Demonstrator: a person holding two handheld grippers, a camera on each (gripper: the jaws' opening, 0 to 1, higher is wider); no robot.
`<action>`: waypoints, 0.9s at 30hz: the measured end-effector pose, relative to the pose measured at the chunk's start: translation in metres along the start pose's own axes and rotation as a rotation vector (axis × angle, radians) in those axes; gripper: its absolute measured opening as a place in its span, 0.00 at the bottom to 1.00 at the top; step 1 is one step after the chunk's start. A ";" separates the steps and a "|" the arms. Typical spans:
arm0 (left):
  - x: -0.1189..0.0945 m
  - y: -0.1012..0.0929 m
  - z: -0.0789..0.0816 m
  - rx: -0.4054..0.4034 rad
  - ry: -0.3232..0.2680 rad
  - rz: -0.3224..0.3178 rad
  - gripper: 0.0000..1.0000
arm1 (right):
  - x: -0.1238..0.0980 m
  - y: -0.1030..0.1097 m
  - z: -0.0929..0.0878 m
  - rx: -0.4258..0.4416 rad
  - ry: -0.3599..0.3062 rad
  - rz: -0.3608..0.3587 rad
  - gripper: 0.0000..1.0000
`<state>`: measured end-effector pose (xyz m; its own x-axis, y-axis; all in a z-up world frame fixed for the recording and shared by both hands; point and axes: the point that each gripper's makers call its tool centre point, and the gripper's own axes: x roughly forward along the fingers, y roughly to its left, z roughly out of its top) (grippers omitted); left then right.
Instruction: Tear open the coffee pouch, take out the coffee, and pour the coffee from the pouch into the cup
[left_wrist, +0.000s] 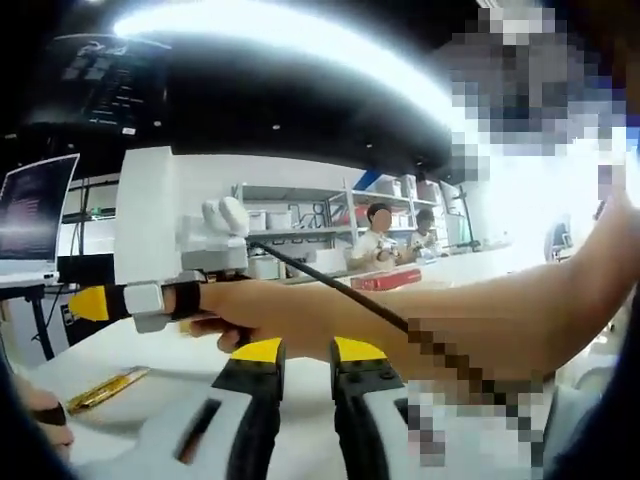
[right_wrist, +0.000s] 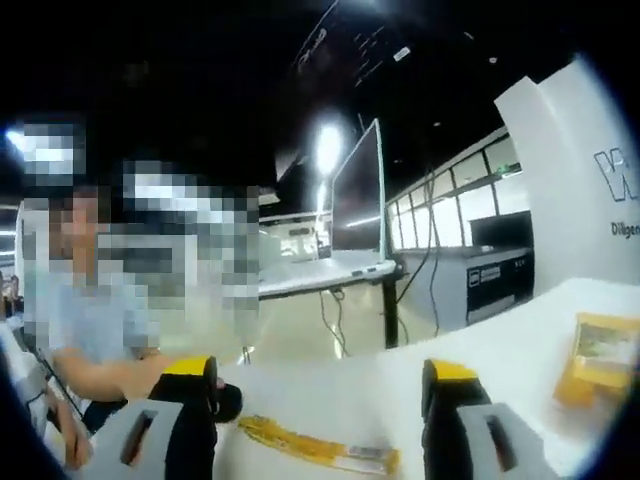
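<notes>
A long yellow coffee sachet (right_wrist: 320, 448) lies flat on the white table (right_wrist: 500, 350), low between my right gripper's (right_wrist: 320, 378) jaws, which stand wide open and hold nothing. A larger yellow pouch (right_wrist: 600, 355) rests on the table at the right. In the left gripper view the sachet (left_wrist: 108, 388) lies at the lower left. My left gripper's (left_wrist: 308, 352) yellow-tipped jaws are close together, with a narrow gap of bare table between them. The right gripper (left_wrist: 92, 303) reaches leftward across that view, held by a hand (left_wrist: 235, 312).
A person's forearm (left_wrist: 480, 310) crosses the left gripper view. An open laptop (left_wrist: 35, 215) stands at the left on a dark stand; in the right gripper view the laptop (right_wrist: 352, 200) is seen edge-on. A white panel (right_wrist: 590, 170) rises at the right. Two people (left_wrist: 378, 235) sit by shelves behind.
</notes>
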<state>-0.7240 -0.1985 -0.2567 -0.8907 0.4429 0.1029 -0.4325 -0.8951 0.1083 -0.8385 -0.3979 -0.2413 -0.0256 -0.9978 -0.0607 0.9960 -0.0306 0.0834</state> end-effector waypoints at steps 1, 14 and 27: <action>0.000 0.000 0.000 0.000 0.000 -0.002 0.21 | -0.001 0.000 0.001 -0.017 0.001 -0.004 0.84; 0.000 -0.002 -0.001 -0.018 0.005 -0.012 0.20 | -0.025 0.007 0.008 -0.034 -0.009 -0.058 0.84; -0.001 -0.001 0.000 -0.026 -0.004 -0.021 0.21 | -0.062 0.022 0.040 -0.053 -0.083 -0.148 0.83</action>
<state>-0.7230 -0.1976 -0.2572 -0.8806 0.4620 0.1052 -0.4549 -0.8865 0.0849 -0.8183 -0.3392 -0.1958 -0.1772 -0.9841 0.0140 0.9839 -0.1767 0.0267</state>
